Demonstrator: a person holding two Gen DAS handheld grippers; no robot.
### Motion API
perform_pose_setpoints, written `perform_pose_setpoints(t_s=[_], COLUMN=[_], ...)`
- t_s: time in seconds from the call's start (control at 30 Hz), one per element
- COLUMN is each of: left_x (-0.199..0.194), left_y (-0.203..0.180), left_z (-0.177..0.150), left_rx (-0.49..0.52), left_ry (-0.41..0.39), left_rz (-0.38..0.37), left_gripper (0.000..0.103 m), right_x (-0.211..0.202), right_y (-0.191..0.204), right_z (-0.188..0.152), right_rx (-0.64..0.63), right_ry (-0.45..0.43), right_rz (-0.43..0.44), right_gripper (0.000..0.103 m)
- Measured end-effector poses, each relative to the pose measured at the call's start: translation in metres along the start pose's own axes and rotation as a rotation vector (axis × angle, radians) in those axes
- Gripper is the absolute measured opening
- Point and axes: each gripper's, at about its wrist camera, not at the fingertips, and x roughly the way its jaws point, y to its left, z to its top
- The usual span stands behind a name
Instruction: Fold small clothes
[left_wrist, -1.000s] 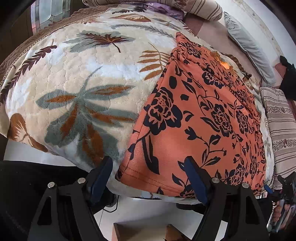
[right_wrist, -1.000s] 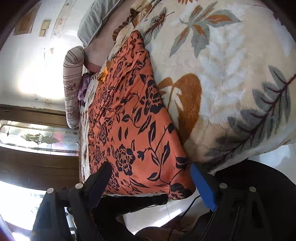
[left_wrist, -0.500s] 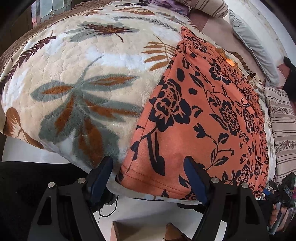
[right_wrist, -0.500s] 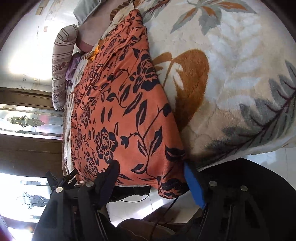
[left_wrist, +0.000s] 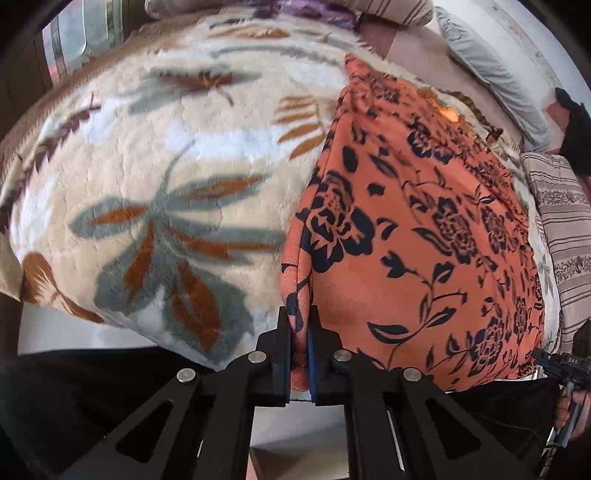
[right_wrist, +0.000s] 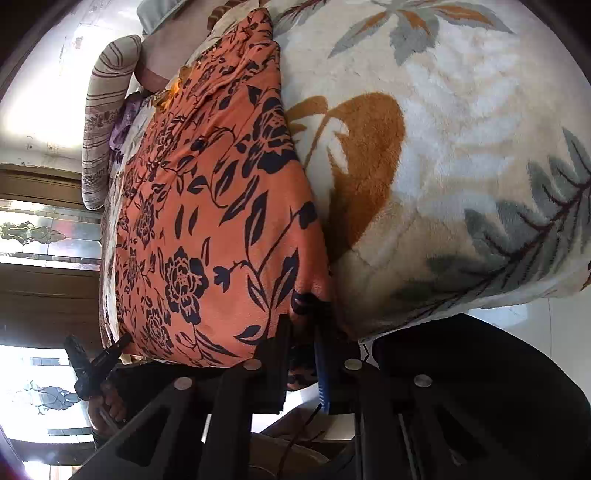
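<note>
Blanket: a cream plush blanket (left_wrist: 155, 177) printed with grey and rust leaves is spread over the bed; its near edge is seen hanging over the side, above a pale floor.
Garment: an orange garment (left_wrist: 424, 229) with a black flower-and-vine print is laid flat on the blanket, running lengthwise from the near edge towards the pillows. In the left wrist view it is placed right of the bare blanket; in the right wrist view it is placed to the left.
Left gripper: the left gripper (left_wrist: 300, 332) is pressed together on the garment's near corner, and a fold of orange cloth is pinched between the blue-lined fingers (left_wrist: 283, 354). The cloth just above the grip is drawn into a small raised ridge.
Right gripper: the right gripper (right_wrist: 301, 339) is clamped on the opposite near corner of the garment, with orange and black cloth caught between its fingers (right_wrist: 322, 369). The same gripper is also glimpsed at the right edge of the left wrist view, held in a hand (left_wrist: 570, 413).
Pillows: a striped bolster (left_wrist: 565, 236) is seen beside the garment's far side, and a grey pillow (left_wrist: 491, 70) is lying beyond it near the wall.
Background: dark wooden panelling with patterned glass (right_wrist: 40, 240) is seen at the left of the right wrist view.
</note>
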Motion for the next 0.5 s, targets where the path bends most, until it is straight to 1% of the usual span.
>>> perform_pose_setpoints(t_s=[0.1,0.13,0.17,0.2,0.27,0.3,0.33,0.4,0.43,0.47,0.5], left_x=[-0.018,-0.019,-0.017,-0.012,0.000,0.001,0.003,0.005,0.007,0.011,0.015], left_y=[-0.002,-0.002,-0.003,-0.002,-0.003,-0.005,-0.006,-0.010,-0.010,-0.010,-0.009], left_z=[0.003,0.004,0.005,0.006,0.005,0.004,0.003,0.001,0.001,0.002,0.003], left_rx=[0.005,0.013,0.014,0.018,0.032,0.026,0.024,0.039,0.043,0.042,0.035], left_ry=[-0.041,-0.049,-0.050,-0.044,-0.018,-0.016,-0.022,-0.049,-0.053,-0.041,-0.021], left_rz=[-0.032,-0.035,-0.024,-0.006,0.021,0.026,0.033,0.052,0.058,0.055,0.051], left_gripper=[0.007,0.008,0.008,0.010,0.011,0.015,0.026,0.038,0.039,0.039,0.039], right_x=[-0.018,-0.026,-0.032,-0.034,-0.032,-0.028,-0.025,-0.017,-0.011,-0.004,0.003], right_y=[0.004,0.004,0.006,0.007,0.006,0.008,0.011,0.014,0.013,0.010,0.007], right_z=[-0.001,0.000,0.001,0.002,0.004,0.005,0.005,0.006,0.007,0.008,0.009], right_rx=[0.001,-0.002,-0.027,-0.049,-0.042,-0.047,-0.064,-0.080,-0.067,-0.051,-0.036], right_ry=[-0.049,-0.083,-0.115,-0.129,-0.115,-0.106,-0.105,-0.102,-0.083,-0.063,-0.042], right_rz=[0.031,0.012,-0.033,-0.049,-0.050,-0.070,-0.083,-0.087,-0.073,-0.068,-0.103], right_gripper=[0.007,0.008,0.011,0.012,0.040,0.079,0.088,0.088,0.084,0.079,0.064])
